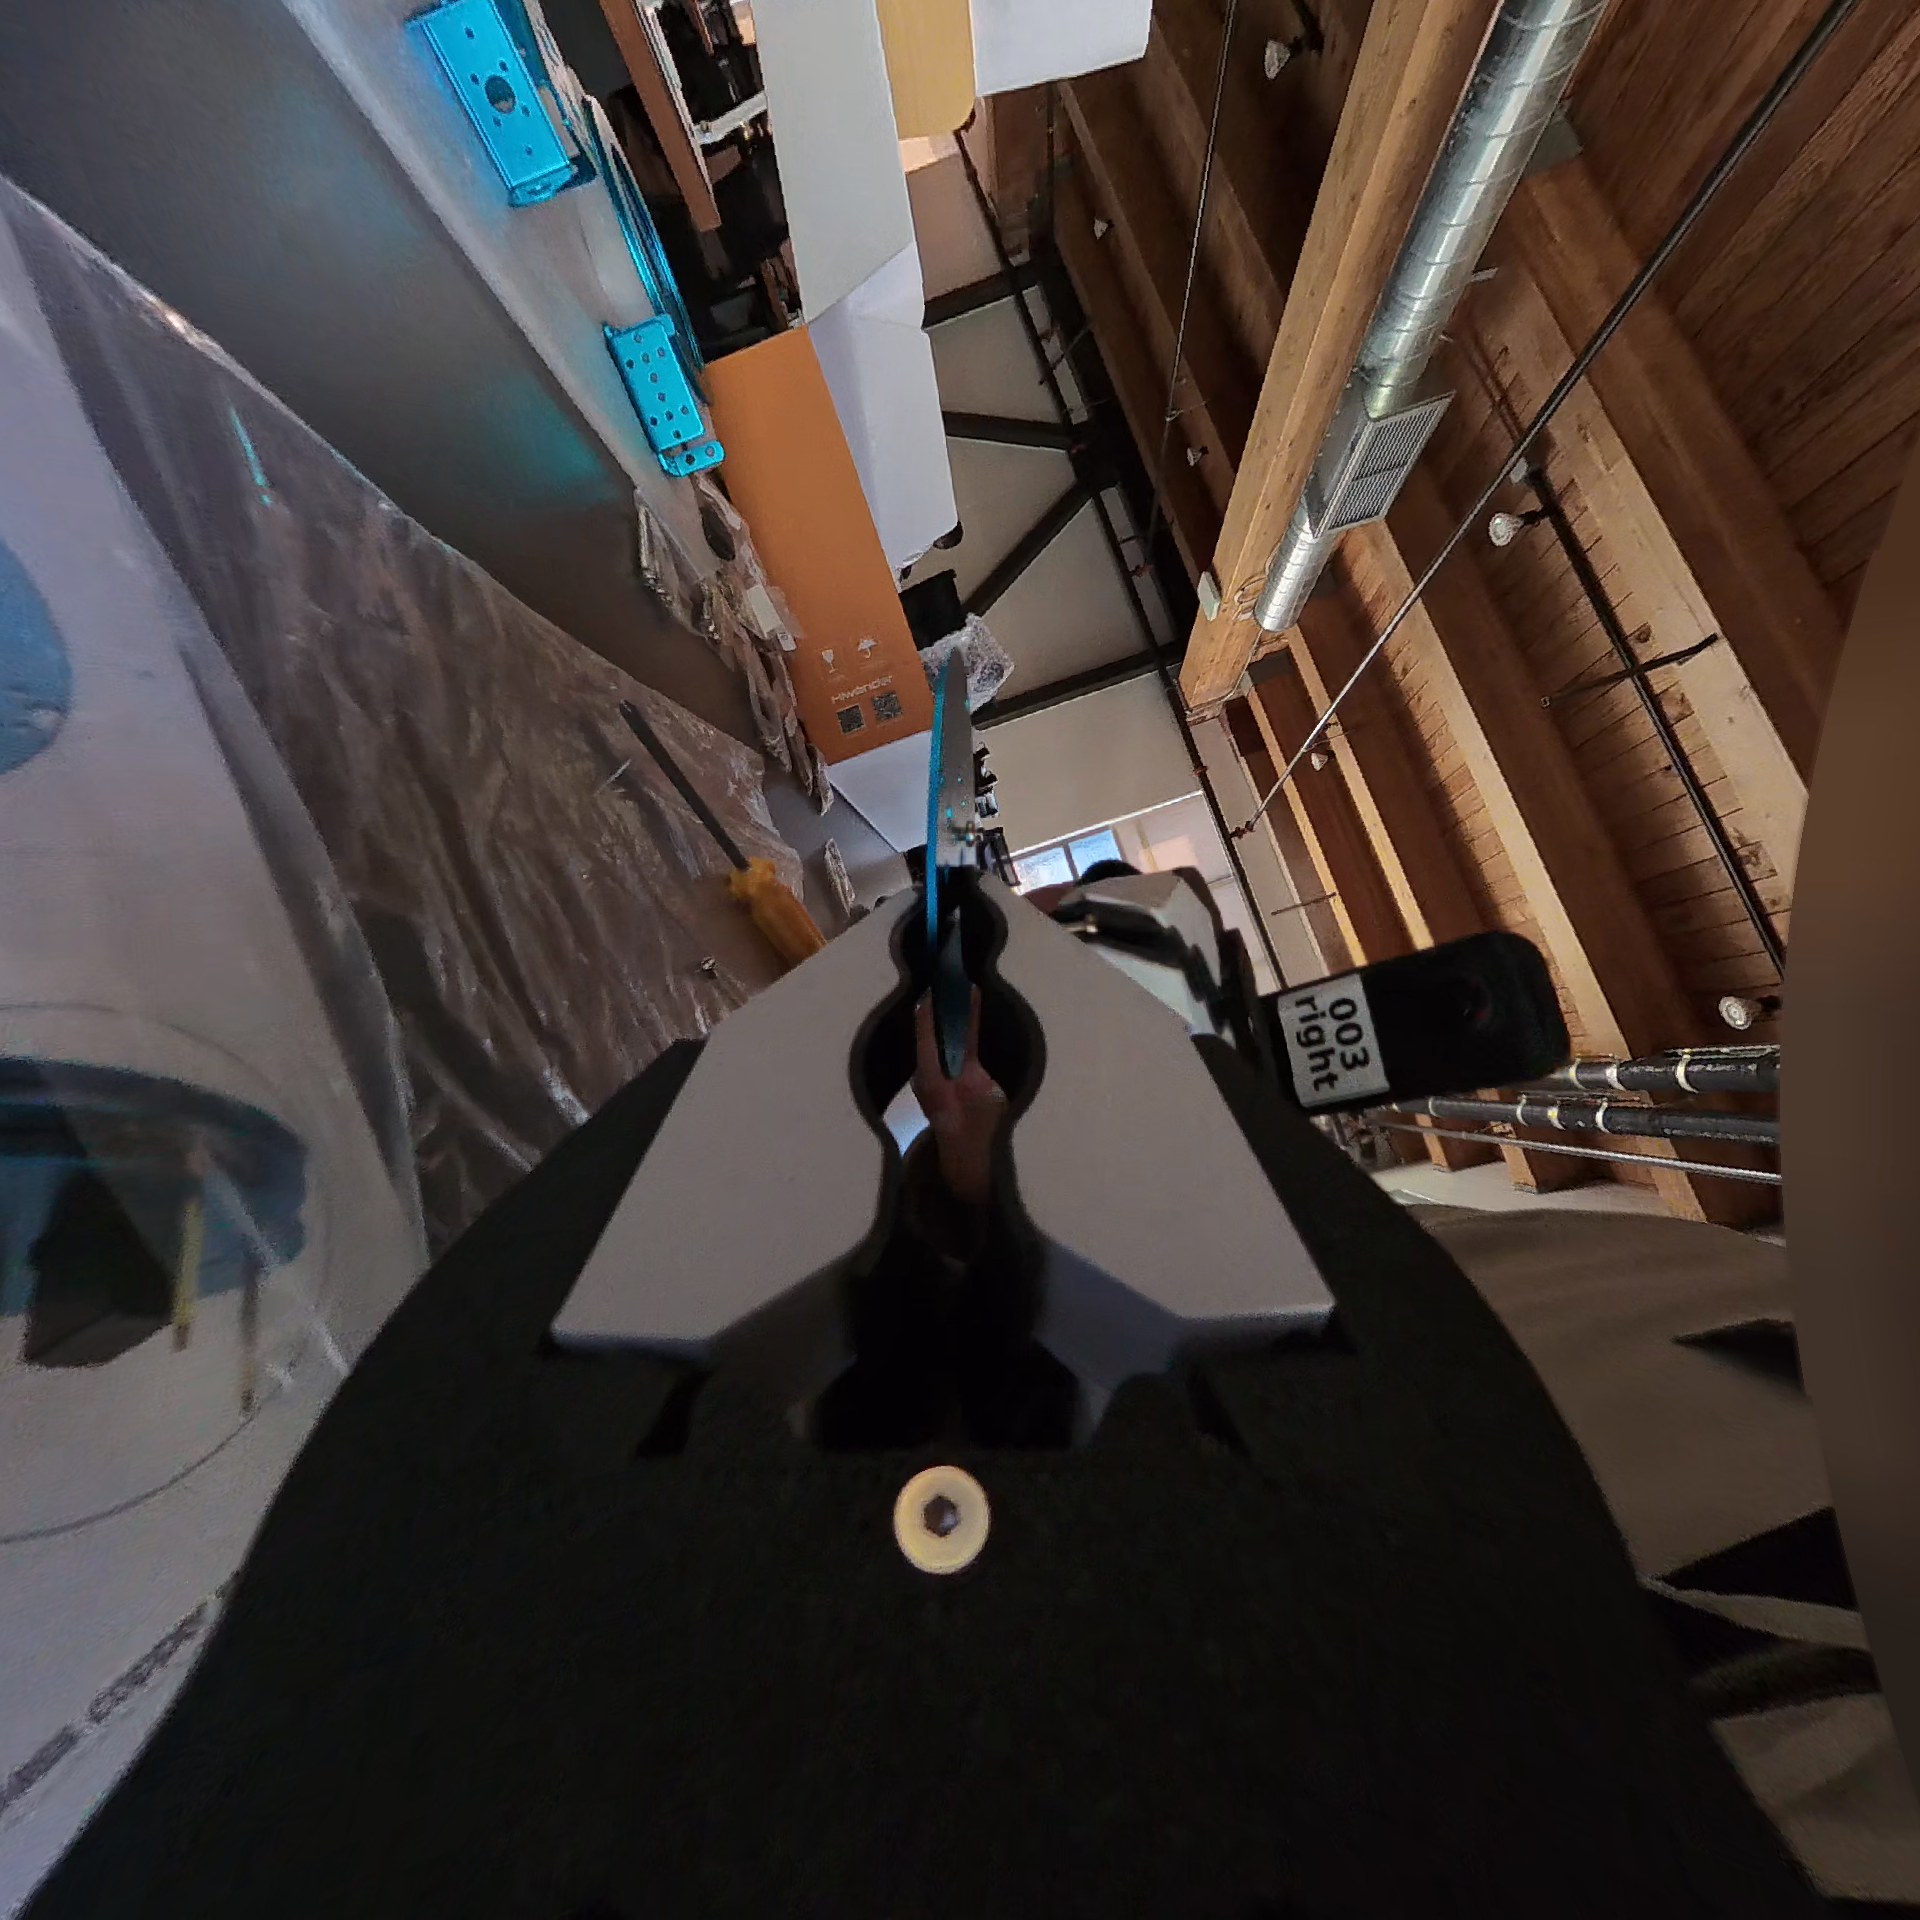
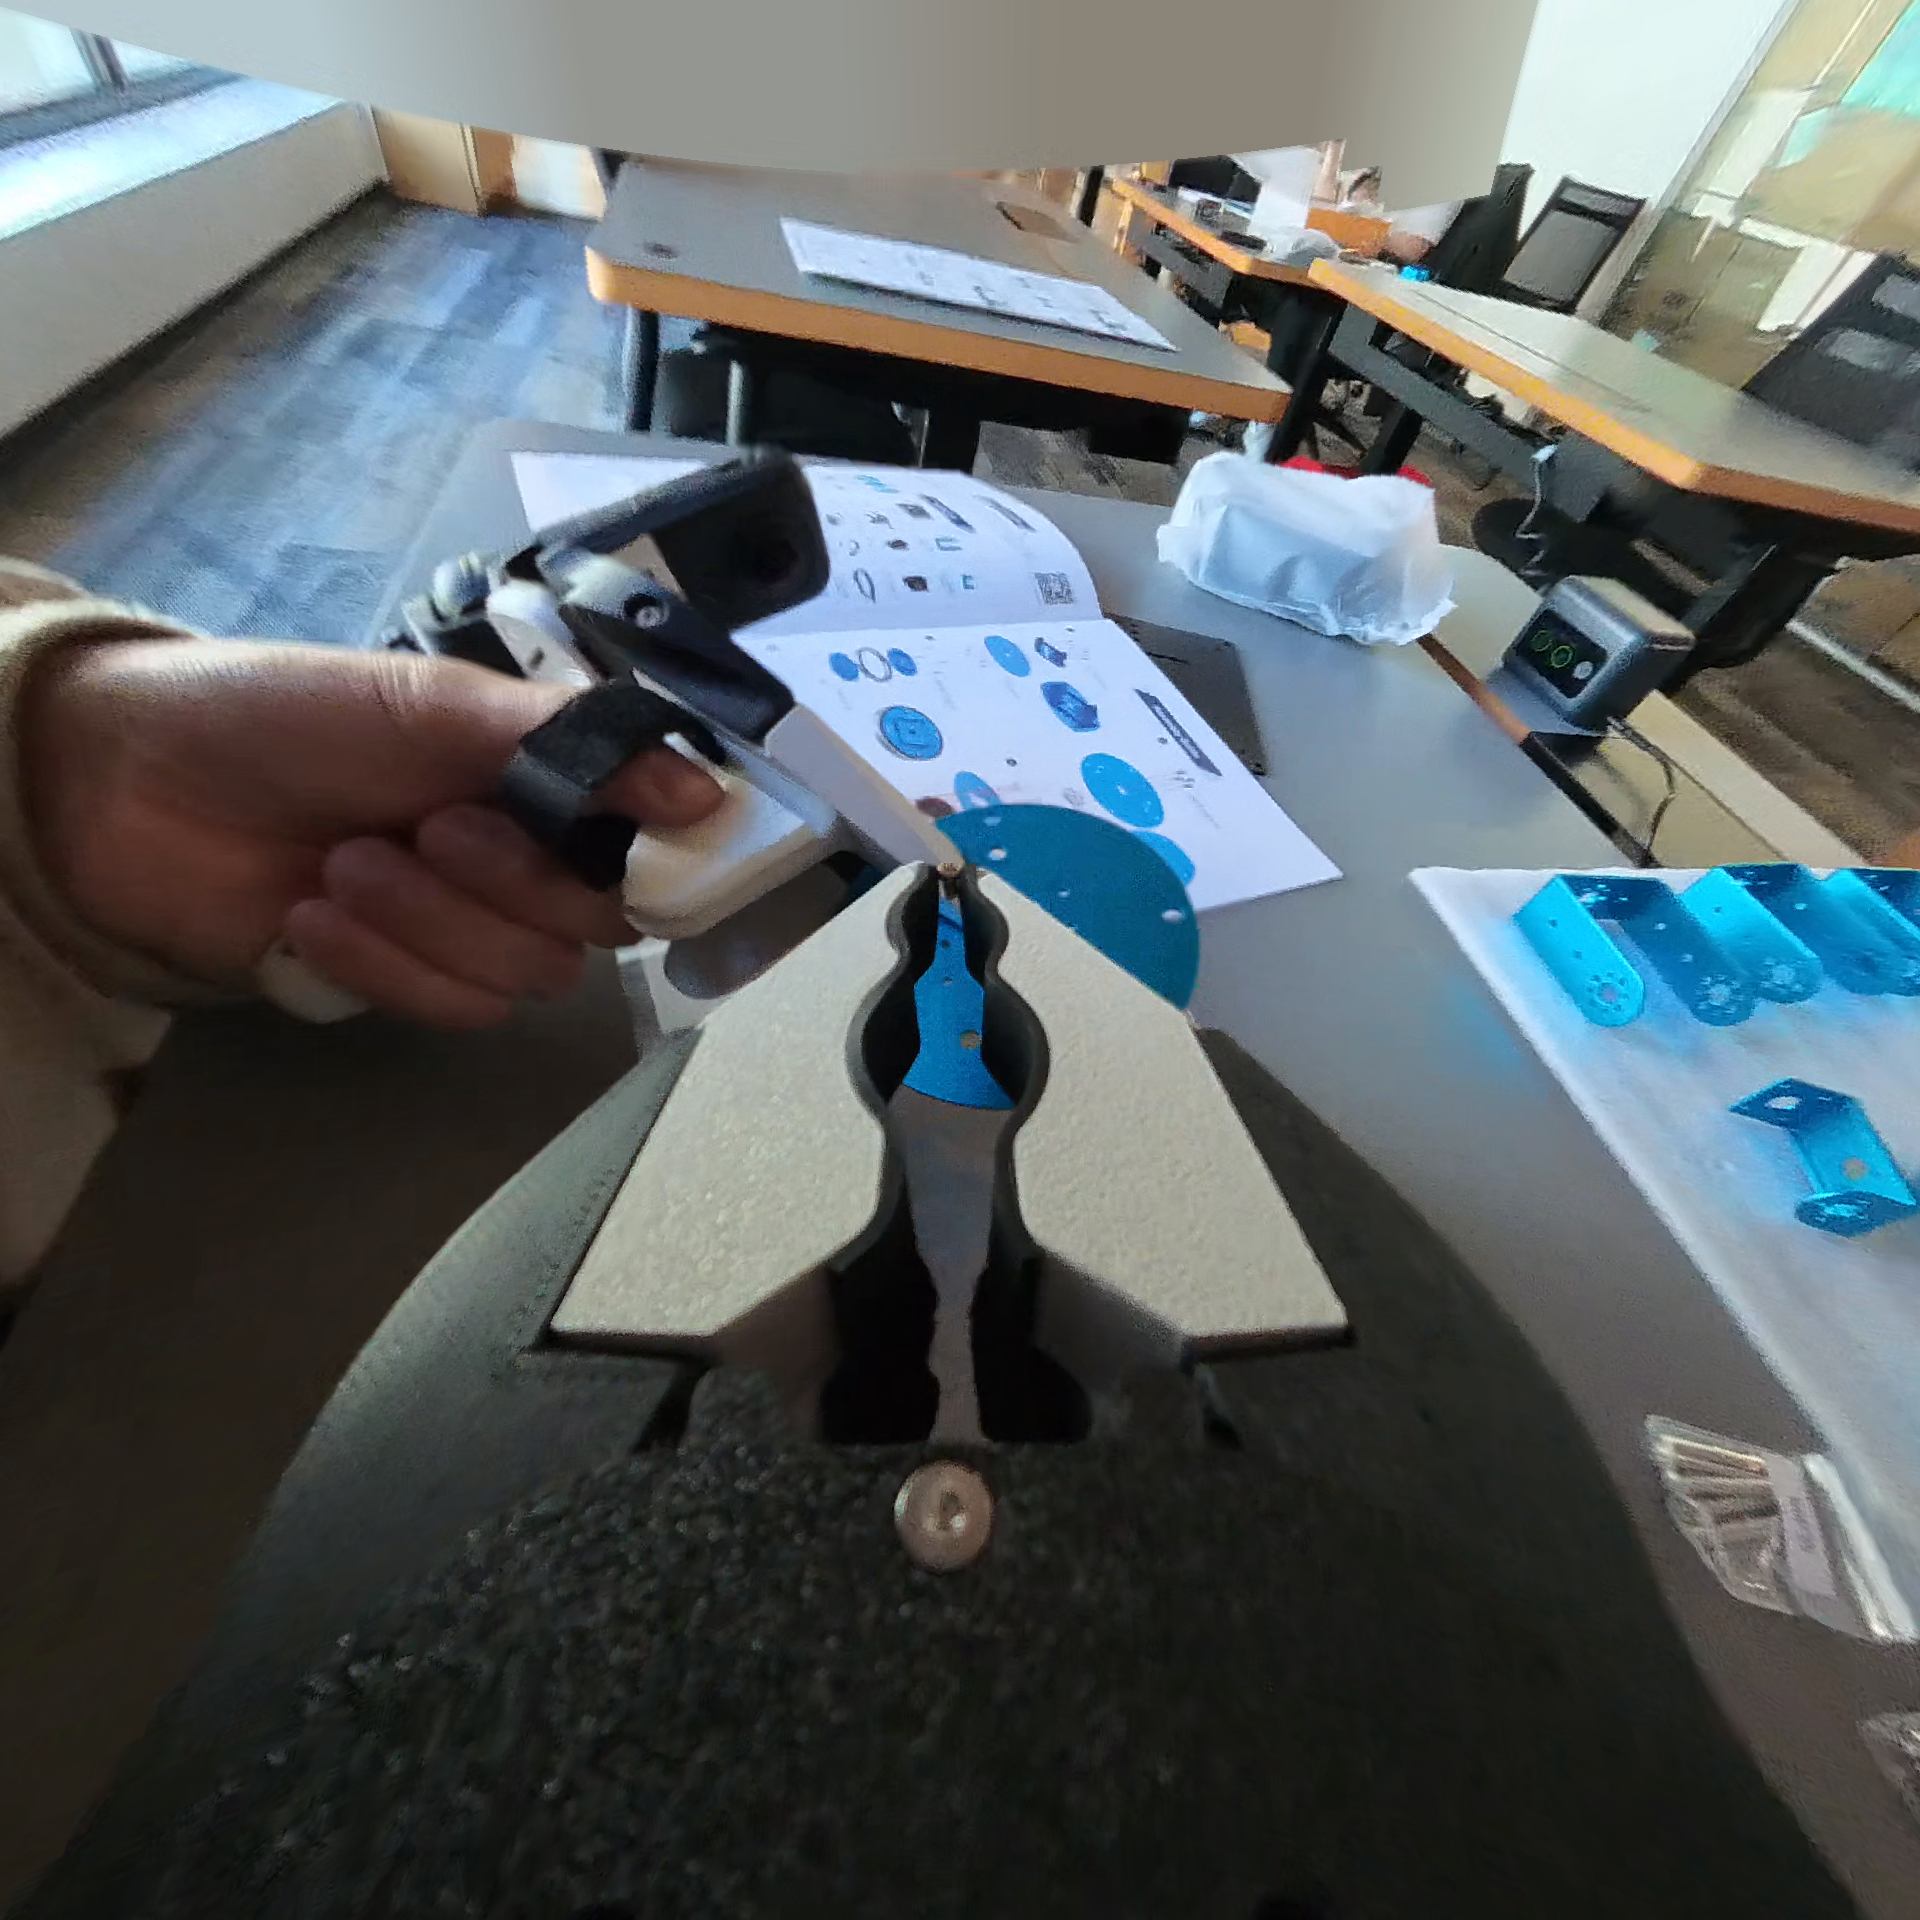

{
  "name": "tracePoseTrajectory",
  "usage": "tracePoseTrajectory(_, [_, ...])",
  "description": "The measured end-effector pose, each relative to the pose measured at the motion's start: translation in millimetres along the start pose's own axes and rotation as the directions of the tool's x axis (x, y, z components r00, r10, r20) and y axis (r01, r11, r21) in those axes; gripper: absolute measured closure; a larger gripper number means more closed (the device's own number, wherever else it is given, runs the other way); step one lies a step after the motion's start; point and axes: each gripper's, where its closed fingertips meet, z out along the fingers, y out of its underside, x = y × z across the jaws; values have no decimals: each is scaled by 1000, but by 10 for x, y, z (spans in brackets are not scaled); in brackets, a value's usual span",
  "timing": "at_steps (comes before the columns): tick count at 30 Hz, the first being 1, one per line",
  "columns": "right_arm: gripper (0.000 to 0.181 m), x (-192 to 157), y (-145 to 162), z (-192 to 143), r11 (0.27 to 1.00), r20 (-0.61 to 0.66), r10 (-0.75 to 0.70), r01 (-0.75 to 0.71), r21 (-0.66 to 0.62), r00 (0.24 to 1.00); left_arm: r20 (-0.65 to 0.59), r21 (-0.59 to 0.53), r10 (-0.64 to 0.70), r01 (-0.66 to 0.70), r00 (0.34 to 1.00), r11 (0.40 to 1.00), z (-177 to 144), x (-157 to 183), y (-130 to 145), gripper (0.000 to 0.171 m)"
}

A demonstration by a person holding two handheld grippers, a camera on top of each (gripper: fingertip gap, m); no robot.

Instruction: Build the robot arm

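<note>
- Left tongs [image 1: 951,904] are pressed together on the rim of a blue disc [image 1: 951,769], held up in the air above the worktop [image 2: 1351,1039], edge-on to them.
- Right tongs [image 2: 943,875] are nipped shut on what looks like a tiny screw [image 2: 948,865], touching the disc's face right at their tips.
- My worry: that screw is barely held. Any twist and I reckon it pops out and rolls off somewhere.
- The disc is gripped only by its edge, so a push from the right tongs could pivot it or slip it loose.
- The hand [image 2: 260,800] holding the left tool is close by, and a bump looks easy.
- Right of the right tongs, a flat white tray [image 2: 1475,904] holds blue brackets [image 2: 1590,956].
- Nearer on that side are clear bags [image 2: 1756,1527] with small hardware, too blurry to tell what.
- Ahead and right there's a white plastic bag [image 2: 1299,561], contents hidden.
</note>
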Motion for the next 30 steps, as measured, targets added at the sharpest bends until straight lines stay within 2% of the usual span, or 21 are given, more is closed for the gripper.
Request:
tracePoseTrajectory(3, [179, 127, 102, -33, 994, -118, -97, 91, -60, 988, 4, -10, 10, -10, 1000, 1000, 49, 12, 22, 167])
tracePoseTrajectory(11, [179, 125, 214, -22, 986, -106, -143, 133, -98, 984, 46, -17, 73, -73, 996, 997, 86, 17, 46, 168])
tracePoseTrajectory(22, [178, 119, 278, -24, 986, -81, -93, 81, -142, 992, 69, -20, 68, -66, 995, 998, 81, -40, 58, 168])
tracePoseTrajectory(30, [178, 89, 456, 15, 966, -52, -36, 21, -258, 998, 131, -35, 19, -15, 991, 999, 76, -208, 125, 168])
